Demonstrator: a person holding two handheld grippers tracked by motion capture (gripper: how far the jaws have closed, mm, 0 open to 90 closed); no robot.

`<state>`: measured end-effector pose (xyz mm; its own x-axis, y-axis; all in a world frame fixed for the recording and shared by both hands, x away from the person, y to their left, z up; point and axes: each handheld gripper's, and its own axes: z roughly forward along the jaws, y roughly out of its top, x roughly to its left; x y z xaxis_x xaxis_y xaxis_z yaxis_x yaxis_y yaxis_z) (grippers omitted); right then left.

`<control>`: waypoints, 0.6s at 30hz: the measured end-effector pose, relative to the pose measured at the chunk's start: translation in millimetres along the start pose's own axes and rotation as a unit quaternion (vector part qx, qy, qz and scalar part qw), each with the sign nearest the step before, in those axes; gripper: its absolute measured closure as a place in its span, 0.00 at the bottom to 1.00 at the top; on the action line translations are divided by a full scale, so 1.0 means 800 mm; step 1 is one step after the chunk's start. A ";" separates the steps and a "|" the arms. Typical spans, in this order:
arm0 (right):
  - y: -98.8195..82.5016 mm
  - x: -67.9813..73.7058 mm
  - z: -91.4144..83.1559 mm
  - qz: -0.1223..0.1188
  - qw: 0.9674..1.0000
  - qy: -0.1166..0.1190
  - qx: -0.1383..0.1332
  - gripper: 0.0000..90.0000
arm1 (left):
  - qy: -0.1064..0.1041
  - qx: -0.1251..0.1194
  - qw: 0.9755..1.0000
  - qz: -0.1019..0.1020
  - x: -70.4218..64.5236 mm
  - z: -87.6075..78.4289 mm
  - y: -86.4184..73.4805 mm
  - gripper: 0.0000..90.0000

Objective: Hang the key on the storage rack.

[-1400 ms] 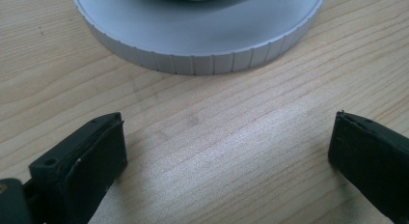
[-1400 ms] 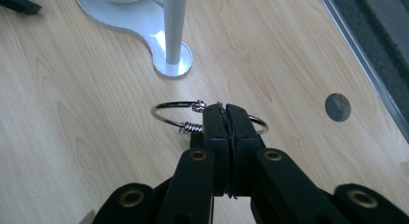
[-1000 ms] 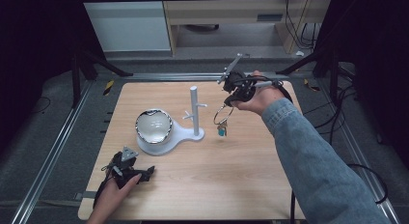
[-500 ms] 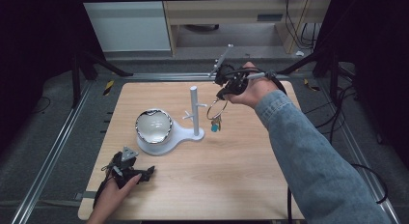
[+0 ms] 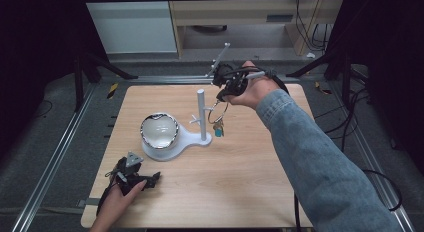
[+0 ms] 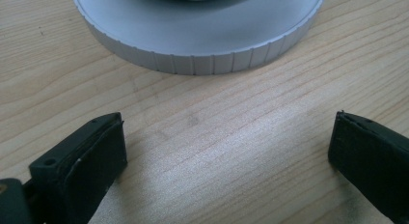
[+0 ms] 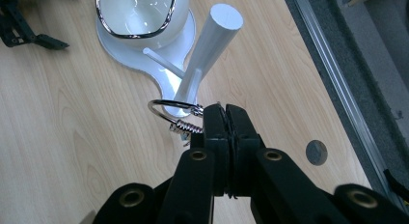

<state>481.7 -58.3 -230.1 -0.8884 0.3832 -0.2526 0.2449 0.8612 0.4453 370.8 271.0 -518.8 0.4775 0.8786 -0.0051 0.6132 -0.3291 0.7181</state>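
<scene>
A white stand [image 5: 186,138] carries an upright post [image 5: 201,112] with a small side peg [image 5: 194,120] and a shiny-rimmed bowl [image 5: 159,130]. My right gripper [image 5: 220,97] hangs just right of the post's top, shut on a metal key ring [image 5: 218,112] whose keys and teal tag [image 5: 218,129] dangle below. In the right gripper view the jaws [image 7: 225,110] pinch the key ring [image 7: 170,112] close beside the post [image 7: 208,46]. My left gripper [image 5: 141,179] rests on the table near its front left, open; between its jaws [image 6: 226,156] lies bare wood, with the stand's base [image 6: 202,40] just ahead.
The wooden table [image 5: 240,177] has metal rails along both sides. A small round hole [image 7: 316,152] marks the tabletop near its right edge. Cables trail on the floor to the right, and shelving stands beyond the far edge.
My right gripper has carried the key ring leftward and a little up, from well right of the post to just beside its top. The left gripper has stayed put.
</scene>
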 end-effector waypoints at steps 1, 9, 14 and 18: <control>0.000 0.000 0.000 0.000 1.000 0.000 0.000 0.99 | 0.000 0.000 1.000 0.000 0.000 0.000 0.000 0.00; 0.006 0.002 0.011 -0.004 1.000 0.003 0.008 0.99 | 0.000 0.000 1.000 0.000 0.000 0.000 0.000 0.00; 0.010 0.000 0.022 -0.003 1.000 0.005 0.014 0.99 | -0.001 0.001 1.000 0.002 0.000 0.000 0.000 0.00; 0.013 0.000 0.026 -0.005 1.000 0.009 0.015 0.99 | -0.001 -0.001 1.000 0.002 0.000 0.000 0.000 0.00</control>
<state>492.1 -42.4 -243.0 -0.8977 0.3686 -0.2413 0.2474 0.8750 0.4161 370.7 271.0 -518.9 0.4808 0.8768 -0.0039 0.6106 -0.3316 0.7192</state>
